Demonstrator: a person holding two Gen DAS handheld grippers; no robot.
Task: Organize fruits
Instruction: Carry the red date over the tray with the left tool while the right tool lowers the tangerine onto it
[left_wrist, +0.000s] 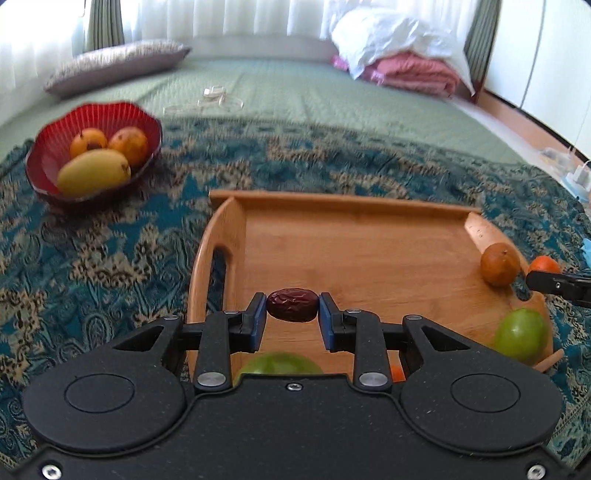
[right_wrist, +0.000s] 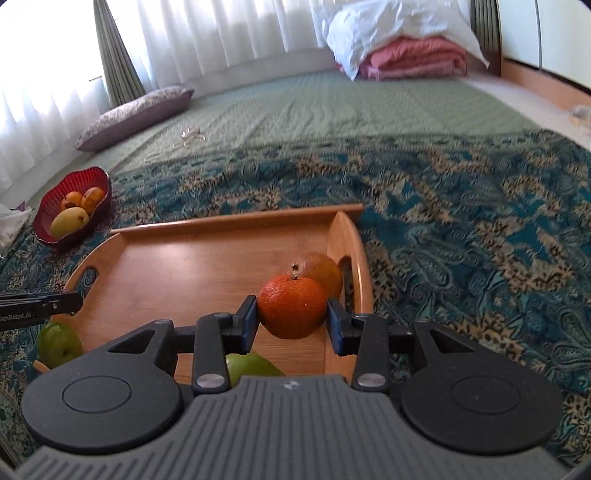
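My left gripper (left_wrist: 292, 309) is shut on a dark red date (left_wrist: 292, 305), held over the wooden tray (left_wrist: 351, 236). My right gripper (right_wrist: 291, 314) is shut on an orange tangerine (right_wrist: 291, 309) above the tray's right side (right_wrist: 207, 258). A second, duller orange fruit (right_wrist: 325, 273) lies behind it near the tray's right handle and shows in the left wrist view (left_wrist: 499, 264). Two green fruits (left_wrist: 522, 334) (left_wrist: 280, 363) lie at the tray's near edge. A red bowl (left_wrist: 40, 158) with a mango (left_wrist: 94, 171) and two orange fruits stands at the far left.
The tray and bowl rest on a teal patterned blanket (right_wrist: 461, 229) over a green bedspread (left_wrist: 295, 92). A grey pillow (left_wrist: 118, 62) and folded pink and white bedding (right_wrist: 406, 44) lie at the far end. Small clear items (left_wrist: 218, 98) lie mid-bed.
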